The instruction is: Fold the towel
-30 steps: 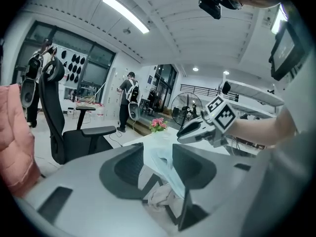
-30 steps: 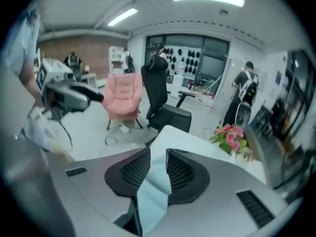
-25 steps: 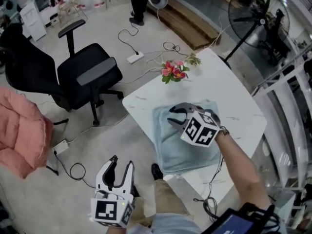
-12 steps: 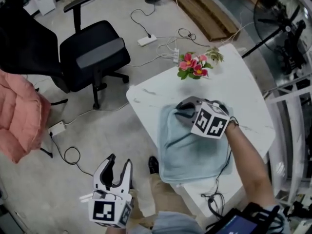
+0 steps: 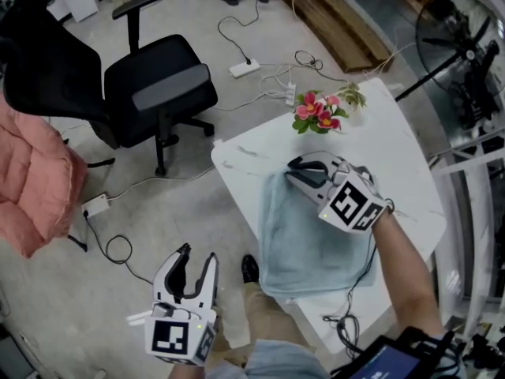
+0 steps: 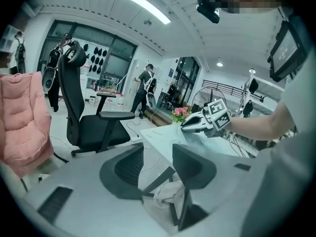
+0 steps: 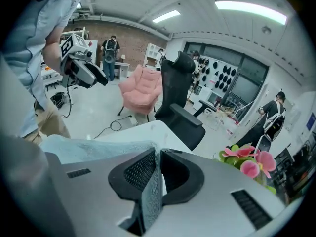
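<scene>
Towel [image 5: 308,235]: a pale blue cloth that we see spread on a white table [image 5: 410,172], its near side reaching the table's near edge.

Nearest to us, low in the head view and off to the left of the table, the left gripper [image 5: 197,255] hangs over the floor, well apart from the towel. Its jaws stand wide apart and grip nothing. In the left gripper view we look between them across to the table and the towel.

Farther on, over the table, the right gripper [image 5: 293,170] sits at the towel's far end, pointing down and to the left, with the person's forearm lying above the cloth. In the right gripper view we see a strip of the towel's edge pinched upright between the two dark pads. The jaws have just been closing and now stand narrow, clamped on that fabric, while the rest of the towel stretches away flat to the left.

Just beyond the gripper, near the table's far corner, stands a bunch of pink flowers [image 5: 318,113]. Beyond the table, on the floor, we see a white power strip [image 5: 241,69] with trailing cables, a black office chair [image 5: 158,85] to the left, and a pink padded cushion [image 5: 31,188] at the far left. A standing fan [image 5: 458,22] is at the upper right.
</scene>
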A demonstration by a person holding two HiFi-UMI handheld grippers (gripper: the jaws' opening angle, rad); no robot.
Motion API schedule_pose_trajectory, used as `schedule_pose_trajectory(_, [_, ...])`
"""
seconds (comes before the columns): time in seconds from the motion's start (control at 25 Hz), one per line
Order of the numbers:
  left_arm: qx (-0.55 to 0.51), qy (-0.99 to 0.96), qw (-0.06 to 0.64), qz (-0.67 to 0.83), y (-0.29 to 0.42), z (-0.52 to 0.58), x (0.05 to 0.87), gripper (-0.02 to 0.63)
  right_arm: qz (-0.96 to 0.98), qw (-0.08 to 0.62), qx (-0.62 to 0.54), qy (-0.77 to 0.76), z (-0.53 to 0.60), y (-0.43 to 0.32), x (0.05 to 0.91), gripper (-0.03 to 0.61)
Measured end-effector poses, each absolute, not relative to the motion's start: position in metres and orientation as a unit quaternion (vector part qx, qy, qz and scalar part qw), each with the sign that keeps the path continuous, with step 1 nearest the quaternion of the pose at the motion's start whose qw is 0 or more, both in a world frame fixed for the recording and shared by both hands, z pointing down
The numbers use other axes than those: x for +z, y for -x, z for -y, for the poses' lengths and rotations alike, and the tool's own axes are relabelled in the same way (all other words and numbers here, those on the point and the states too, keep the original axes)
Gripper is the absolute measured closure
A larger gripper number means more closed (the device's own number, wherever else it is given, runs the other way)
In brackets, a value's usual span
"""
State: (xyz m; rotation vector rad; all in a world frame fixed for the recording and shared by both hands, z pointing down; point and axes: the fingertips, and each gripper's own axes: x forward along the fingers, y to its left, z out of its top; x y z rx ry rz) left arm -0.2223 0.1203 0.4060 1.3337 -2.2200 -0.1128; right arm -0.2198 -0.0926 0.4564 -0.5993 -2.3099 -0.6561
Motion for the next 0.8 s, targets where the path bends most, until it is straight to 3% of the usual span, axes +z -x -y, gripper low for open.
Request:
schedule_pose_trajectory(0.4, [-0.046, -0.472, 0.283, 0.834, 0.229, -0.141, 0.414, 0.429, 0.861, 0.376, -0.232, 0.251, 0.092, 0.250, 0.519, 0.534])
schedule_pose_trajectory(0.48, [-0.038, -0.472, 0.287, 0.833, 0.229, -0.145, 0.418, 0.429, 0.871, 0.378, -0.204, 0.240, 0.092, 0.252, 0.513, 0.500])
schedule_pose_trajectory(0.56, [-0.030, -0.478, 0.289, 0.829, 0.227, -0.147, 0.421, 0.428, 0.886, 0.364, -0.168, 0.233, 0.087, 0.251, 0.492, 0.432])
schedule_pose_trajectory(0.8, [-0.017, -0.528, 0.271, 0.805, 0.216, -0.125, 0.403, 0.428, 0.944, 0.275, -0.048, 0.176, 0.089, 0.232, 0.404, 0.412])
